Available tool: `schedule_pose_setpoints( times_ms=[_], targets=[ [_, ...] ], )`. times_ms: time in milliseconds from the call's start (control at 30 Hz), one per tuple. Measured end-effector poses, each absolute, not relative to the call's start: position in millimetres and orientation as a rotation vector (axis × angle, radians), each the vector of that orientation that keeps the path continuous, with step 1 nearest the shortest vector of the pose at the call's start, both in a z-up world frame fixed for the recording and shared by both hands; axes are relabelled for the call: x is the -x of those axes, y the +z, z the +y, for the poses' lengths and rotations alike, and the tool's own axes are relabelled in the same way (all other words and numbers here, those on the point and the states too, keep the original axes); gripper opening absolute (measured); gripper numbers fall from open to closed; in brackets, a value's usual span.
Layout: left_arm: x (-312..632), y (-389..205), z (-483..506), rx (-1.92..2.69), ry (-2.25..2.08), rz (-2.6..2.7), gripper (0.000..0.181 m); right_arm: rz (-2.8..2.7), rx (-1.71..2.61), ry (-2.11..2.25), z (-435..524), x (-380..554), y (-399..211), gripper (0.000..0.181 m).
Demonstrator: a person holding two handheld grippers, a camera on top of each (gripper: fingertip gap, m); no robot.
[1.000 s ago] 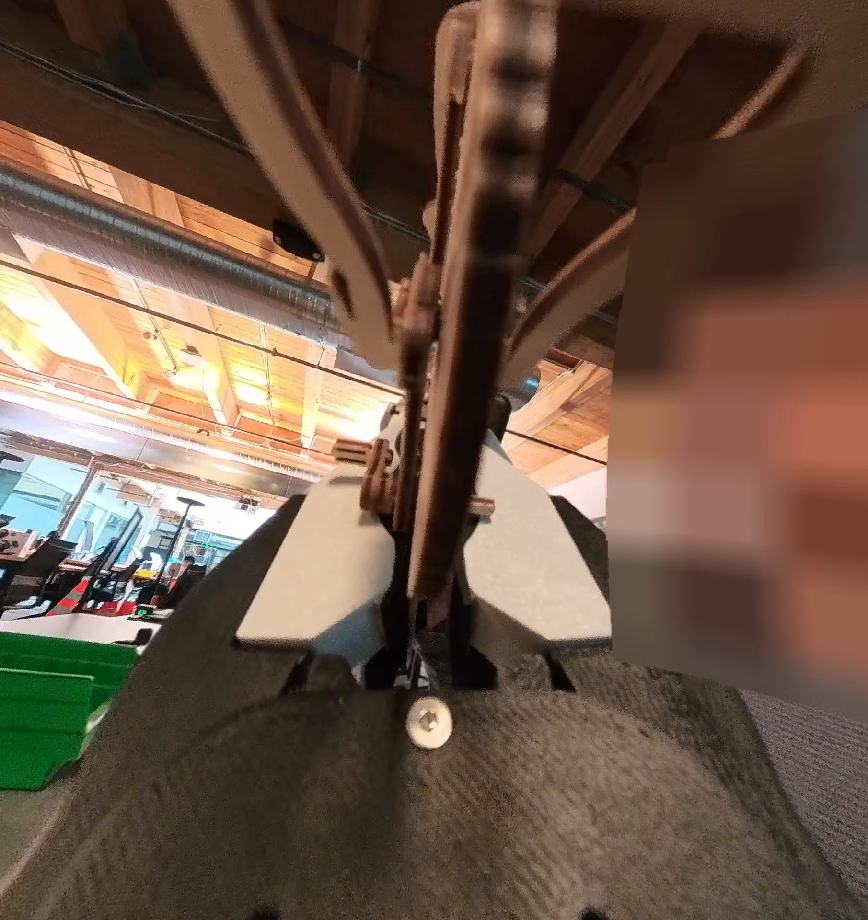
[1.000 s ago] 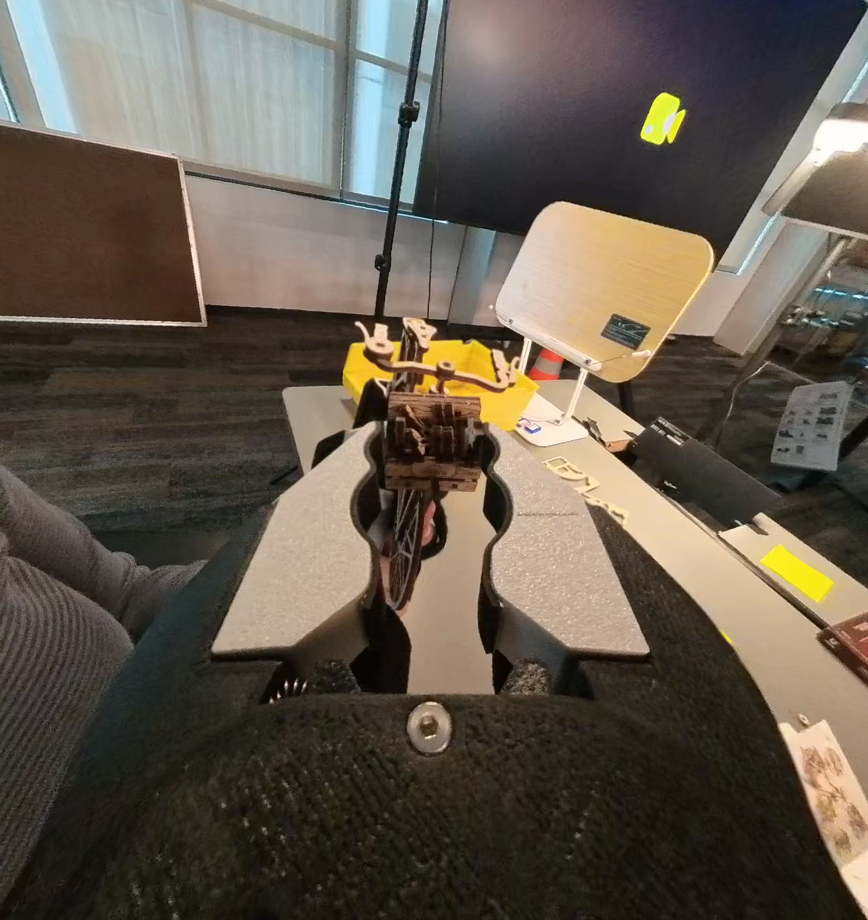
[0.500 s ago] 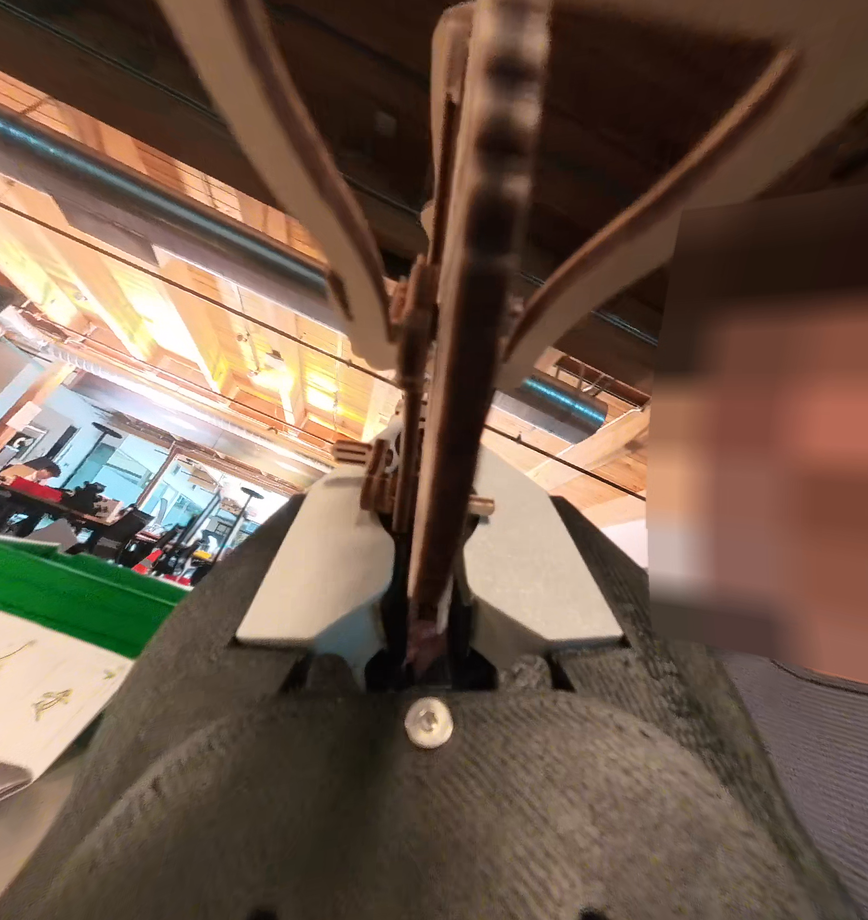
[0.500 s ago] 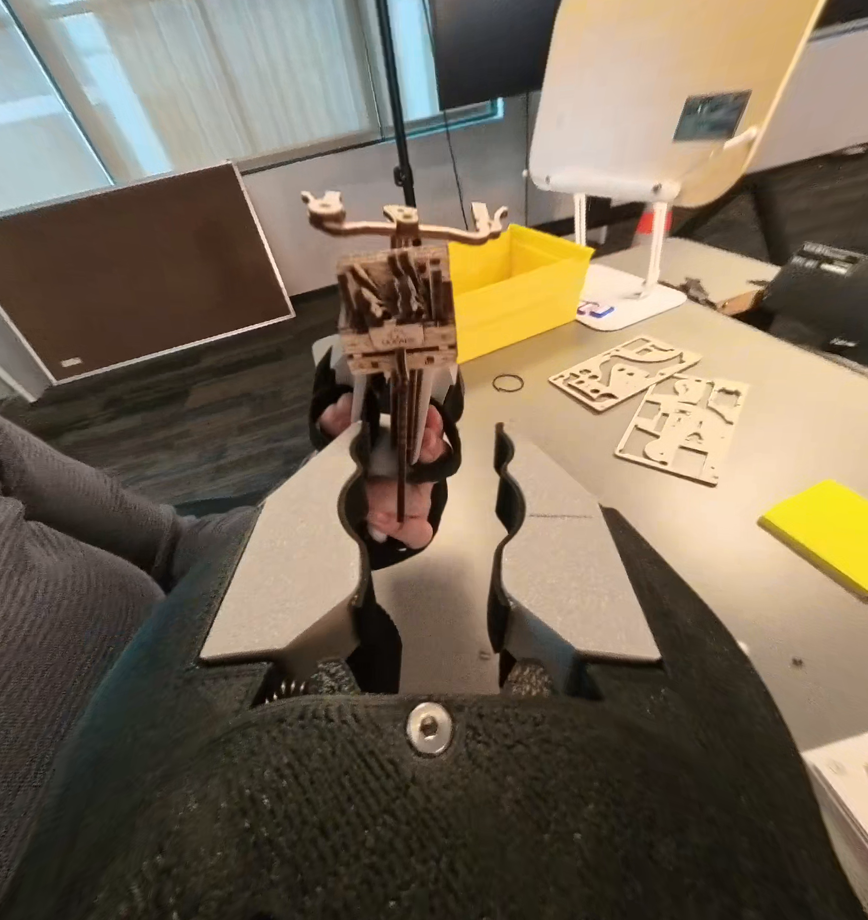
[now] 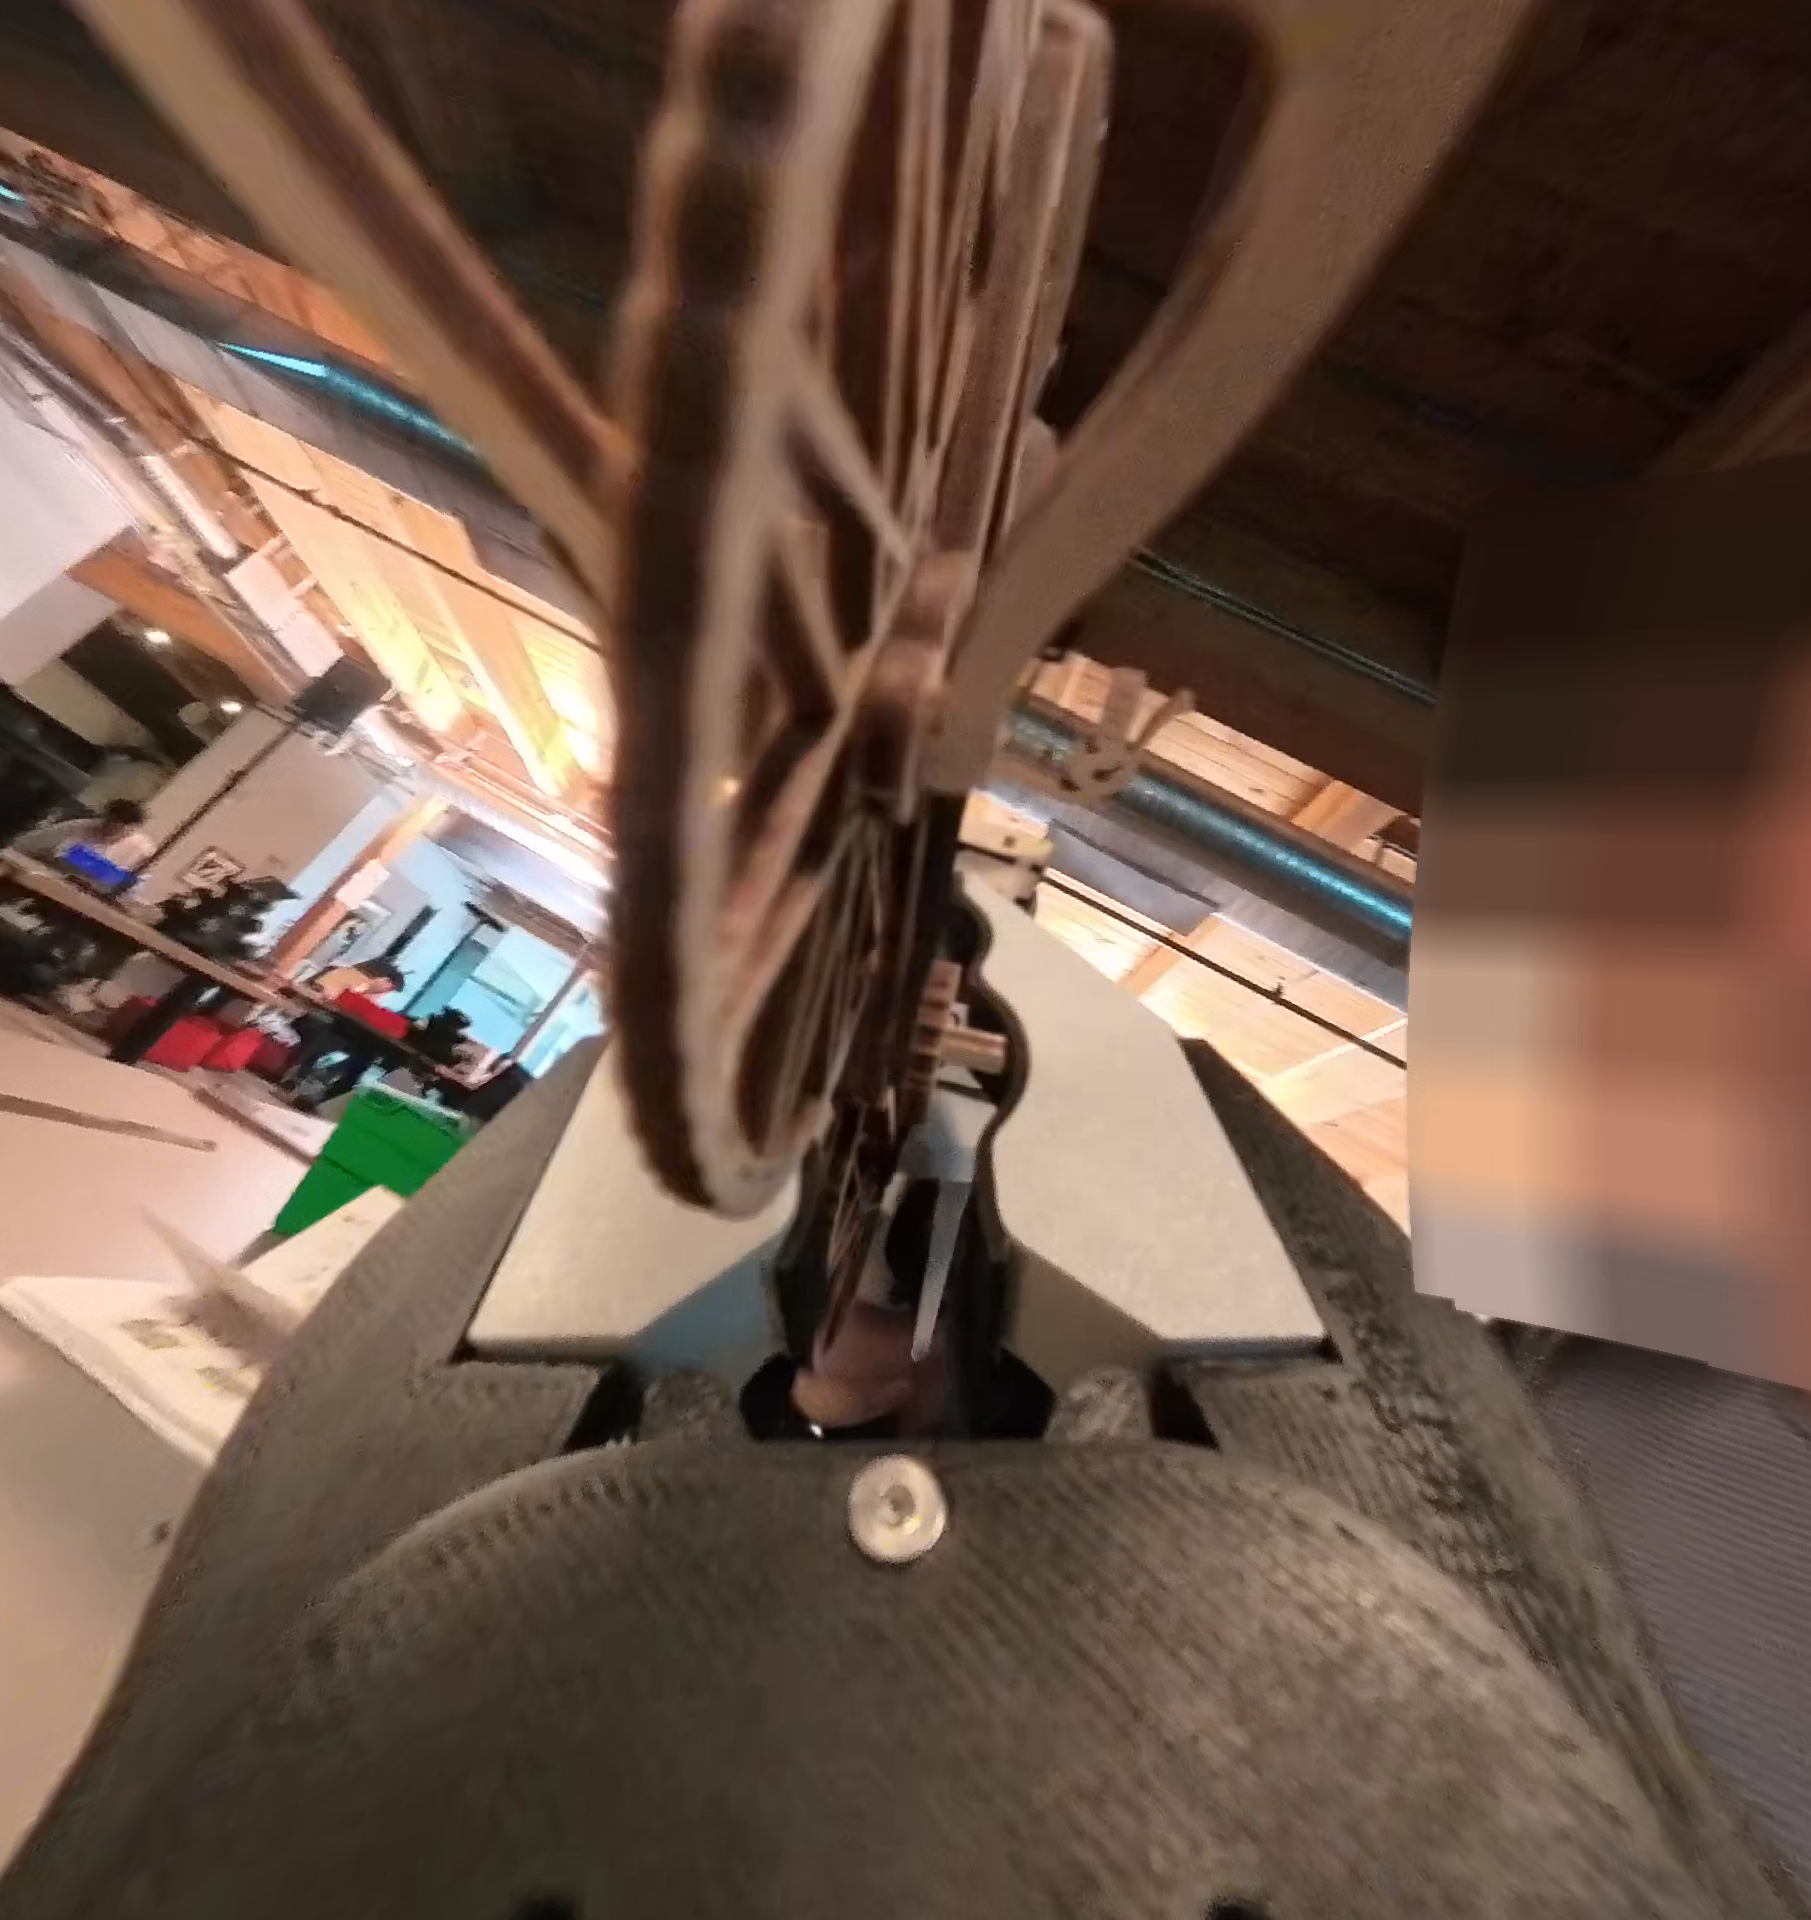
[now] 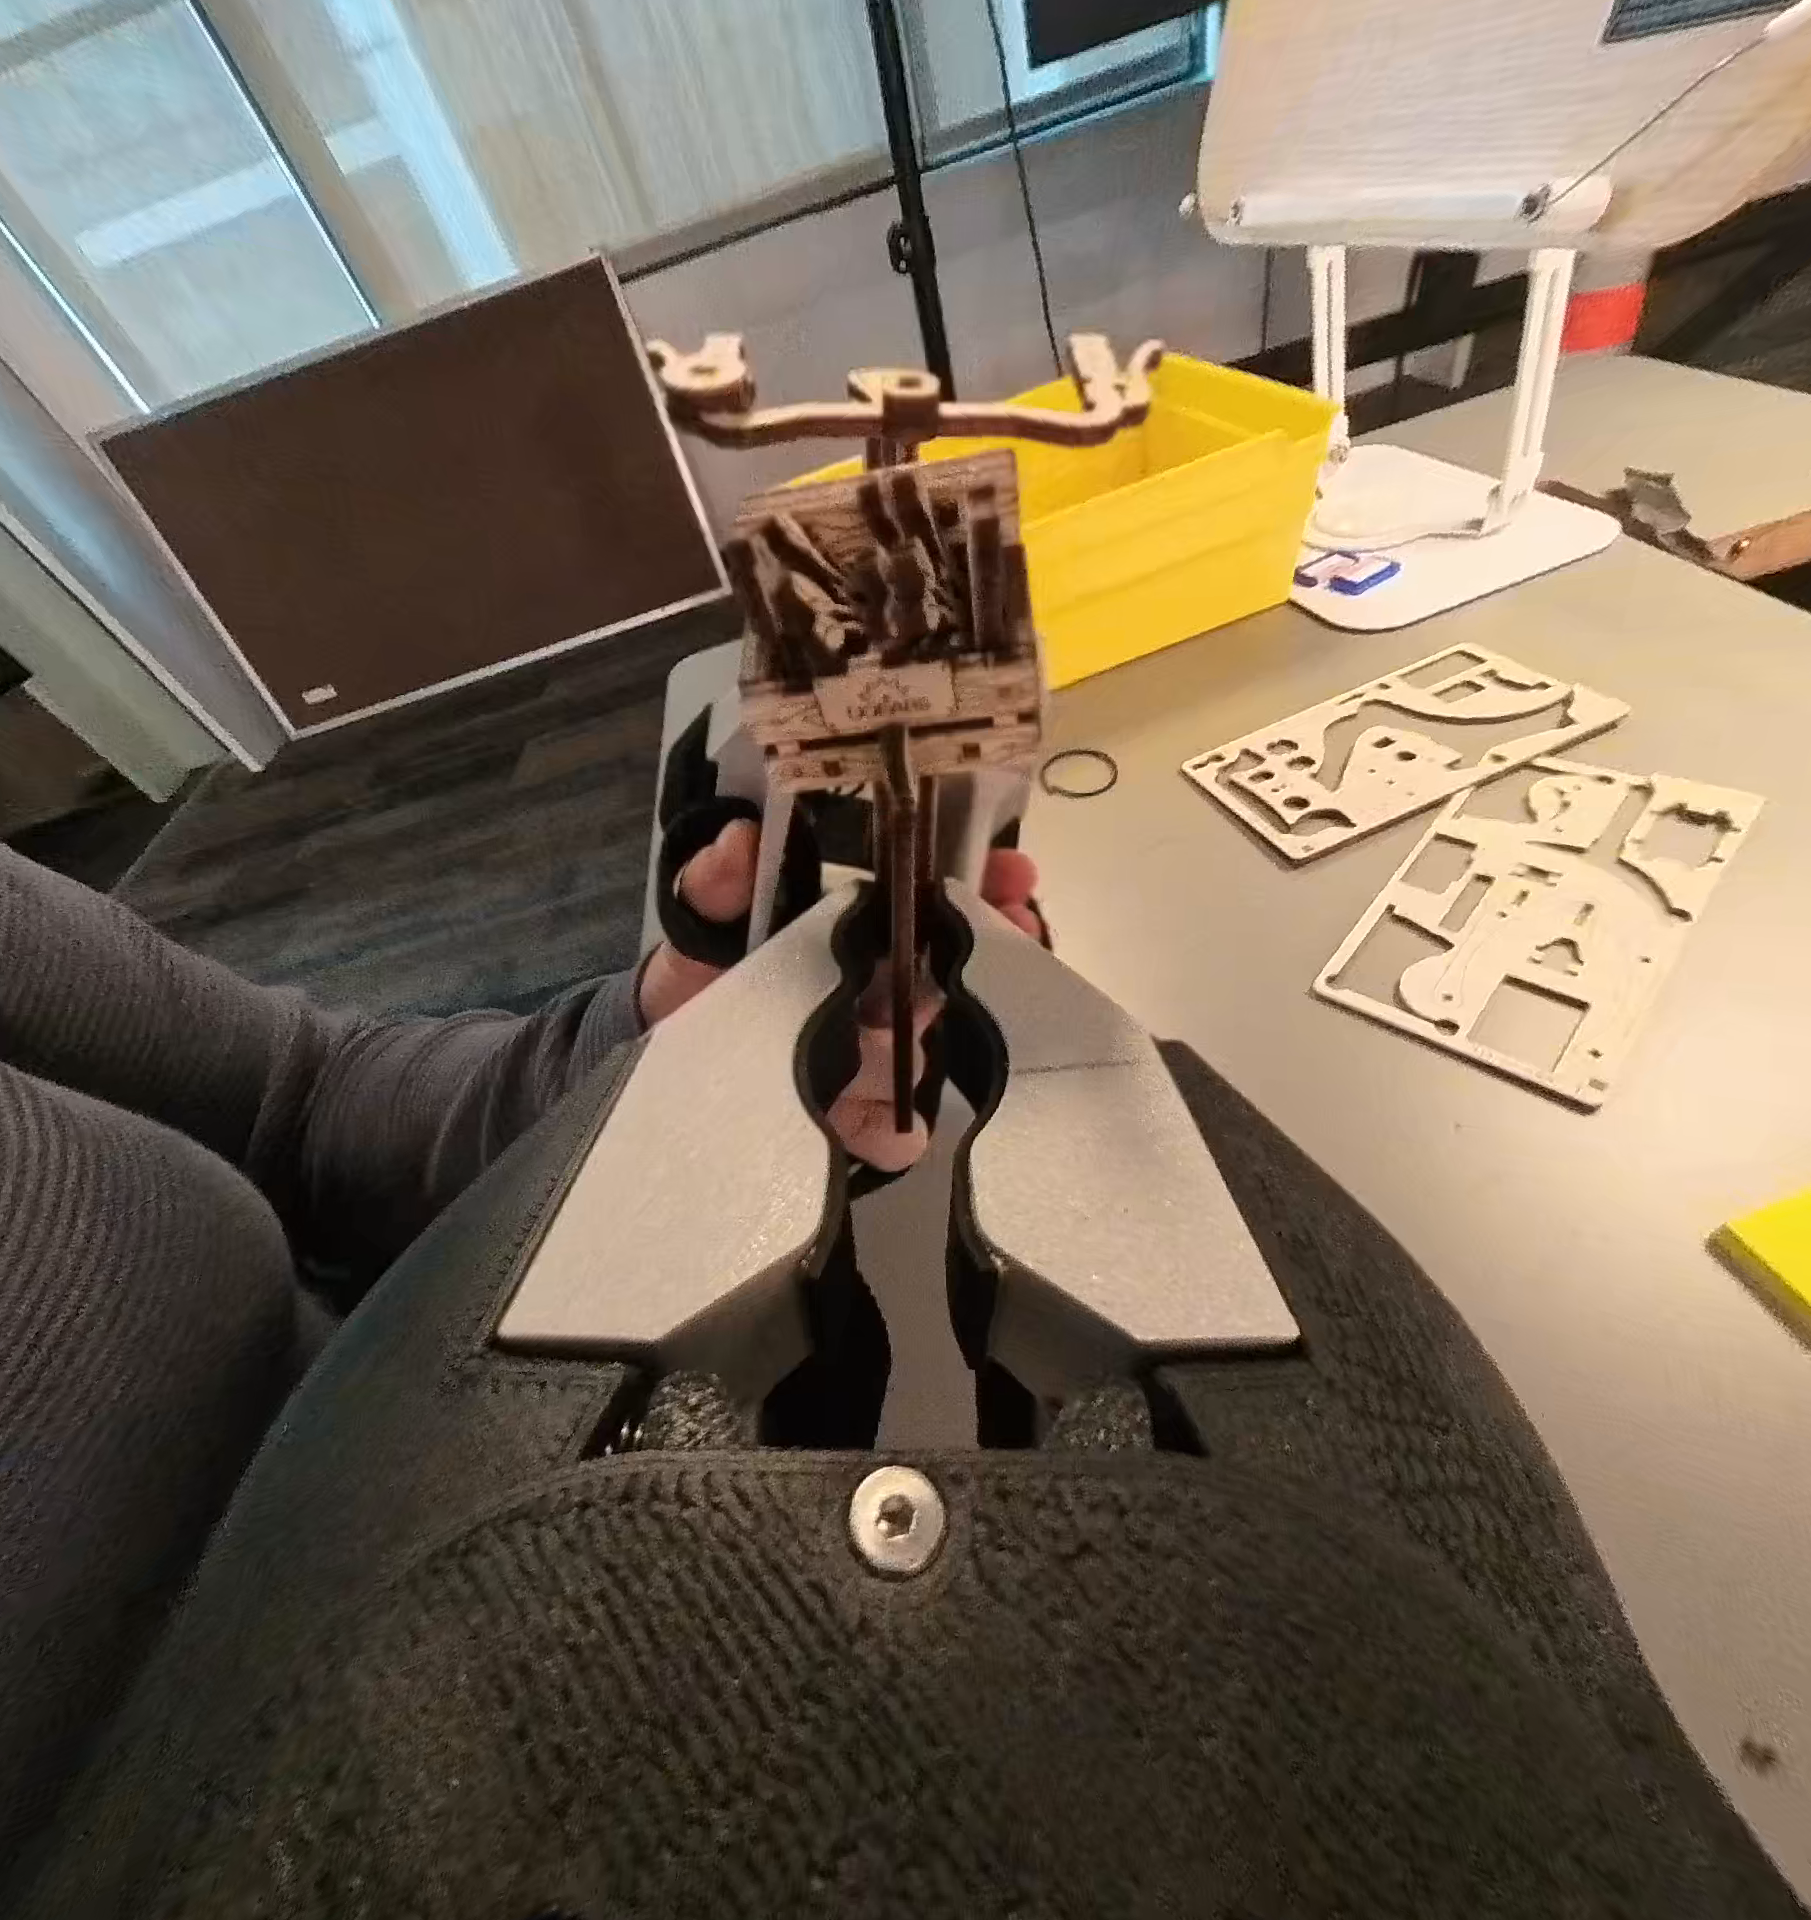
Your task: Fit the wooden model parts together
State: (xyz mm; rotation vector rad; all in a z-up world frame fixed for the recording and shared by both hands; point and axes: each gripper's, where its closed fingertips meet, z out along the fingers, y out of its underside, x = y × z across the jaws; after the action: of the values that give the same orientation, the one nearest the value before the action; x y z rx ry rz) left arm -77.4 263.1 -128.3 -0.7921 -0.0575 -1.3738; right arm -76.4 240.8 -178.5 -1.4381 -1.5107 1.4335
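Note:
The wooden model is a small bicycle with a front basket (image 6: 885, 613), handlebar (image 6: 896, 410) and spoked wheel. My left gripper (image 5: 880, 987) points up at the ceiling and is shut on the model; the wheel (image 5: 807, 727) looms blurred above its fingers. In the right wrist view the left gripper (image 6: 875, 800) and the hand on it hold the model upright off the table's near edge. My right gripper (image 6: 896, 920) is at the wheel's thin rim (image 6: 896, 997). Its jaws stand narrow on either side of the rim, with slim gaps showing.
On the grey table (image 6: 1296, 1143) lie two cut-out wooden sheets (image 6: 1400, 748) (image 6: 1535, 935), a black ring (image 6: 1077, 774), a yellow bin (image 6: 1171, 540), a white stand (image 6: 1452, 499) and a yellow pad (image 6: 1805, 1288). A sleeve (image 6: 153, 1039) is at left. A green bin (image 5: 381, 1153) and booklet (image 5: 153, 1351) are in the left wrist view. One gripper's finger ends stand about 5 centimeters off the other's.
My right gripper has moved up to the model and its jaws have narrowed around the wheel rim. The left gripper has turned, so the wheel shows more of its spoked side.

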Motion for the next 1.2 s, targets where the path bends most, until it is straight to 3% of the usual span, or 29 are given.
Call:
schedule_pose_setpoints(
  times_ms=[133,233,367,567,1033,1200],
  targets=[
    [91,-150,281,0.923,-1.398,-0.17,0.065,-1.449,1.416,1.429,256,87,-178,0.007],
    [106,-177,281,1.022,-1.428,-0.348,0.073,-1.393,1.402,1.425,268,91,-178,0.007],
    [136,-202,248,1.11,-1.351,-0.522,0.066,-1.379,1.442,1.304,290,94,-199,0.007],
    [166,-193,217,1.233,-0.934,-0.352,0.064,-1.54,1.532,1.22,304,95,-261,0.007],
    [196,-191,248,1.33,-0.381,-0.077,0.061,-1.715,1.603,1.174,301,84,-316,0.007],
    [205,-197,263,1.327,-0.301,-0.039,0.063,-1.716,1.621,1.184,302,84,-318,0.021]
  ],
)
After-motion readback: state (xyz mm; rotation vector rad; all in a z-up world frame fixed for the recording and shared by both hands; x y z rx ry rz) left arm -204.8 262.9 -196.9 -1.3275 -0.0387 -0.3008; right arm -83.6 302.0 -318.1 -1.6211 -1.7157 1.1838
